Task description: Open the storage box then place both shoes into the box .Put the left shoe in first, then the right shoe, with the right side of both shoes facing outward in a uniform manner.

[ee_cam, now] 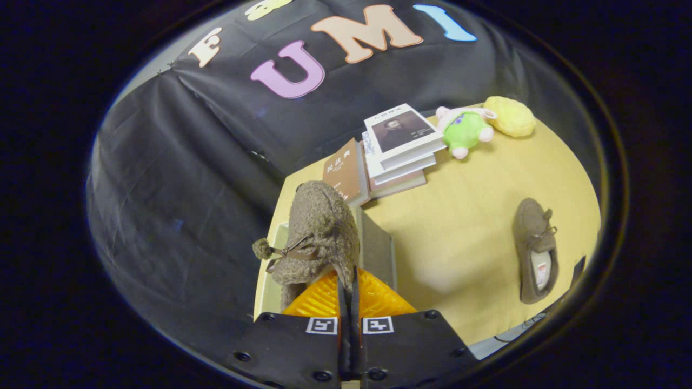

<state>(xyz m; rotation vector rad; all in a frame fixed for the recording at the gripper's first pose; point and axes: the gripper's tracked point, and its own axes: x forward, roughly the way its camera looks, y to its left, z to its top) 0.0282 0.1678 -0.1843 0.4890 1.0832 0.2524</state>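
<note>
Your gripper point(348, 289) was clamped on the fuzzy brown shoe's point(319, 237) heel rim, over the open grey storage box point(378, 243). You needed a slow, level descent; the second brown shoe point(535, 256) lay well apart.

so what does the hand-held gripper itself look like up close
The hand-held gripper has two black blocky bodies side by side, each carrying a small square black-and-white marker near the inner edge and round screw holes along the corners. Ahead of them, the fingers have a ribbed, grid-like surface.
</note>
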